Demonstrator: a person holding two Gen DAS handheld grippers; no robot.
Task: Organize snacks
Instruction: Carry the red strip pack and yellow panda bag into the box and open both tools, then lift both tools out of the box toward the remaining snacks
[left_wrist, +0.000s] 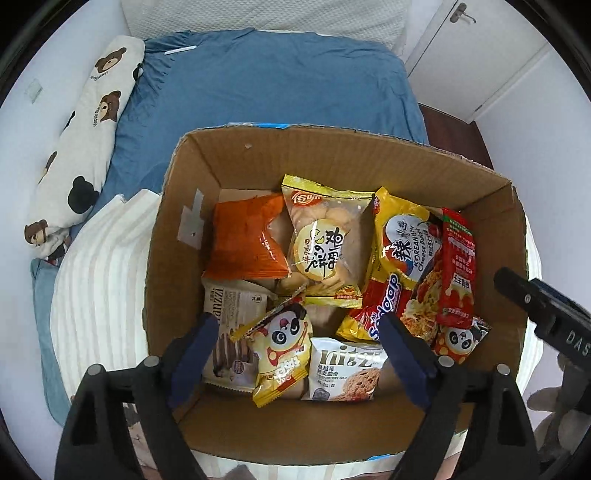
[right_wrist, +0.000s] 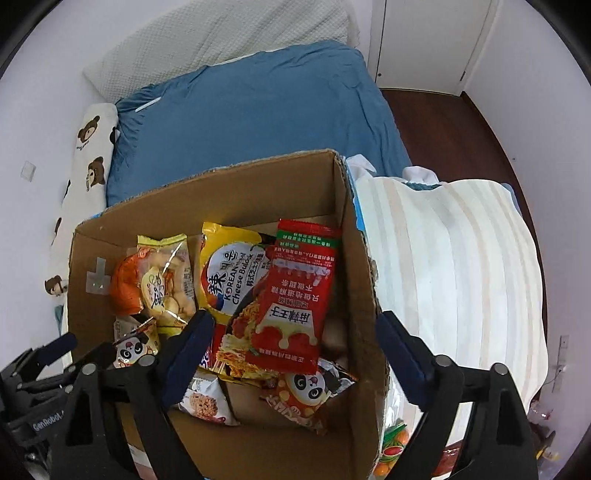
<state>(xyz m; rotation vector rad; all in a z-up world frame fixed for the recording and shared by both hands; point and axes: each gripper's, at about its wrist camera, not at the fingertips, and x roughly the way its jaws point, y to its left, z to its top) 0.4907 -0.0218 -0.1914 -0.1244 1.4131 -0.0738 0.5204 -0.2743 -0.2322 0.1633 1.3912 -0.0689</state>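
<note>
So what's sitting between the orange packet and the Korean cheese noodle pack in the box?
A clear-windowed yellow biscuit bag lies between the orange packet and the noodle pack; the left wrist view shows it best.

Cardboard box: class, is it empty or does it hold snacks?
It holds snacks. The cardboard box is open-topped, and many packets cover its floor, among them an orange packet and a red sachet.
</note>
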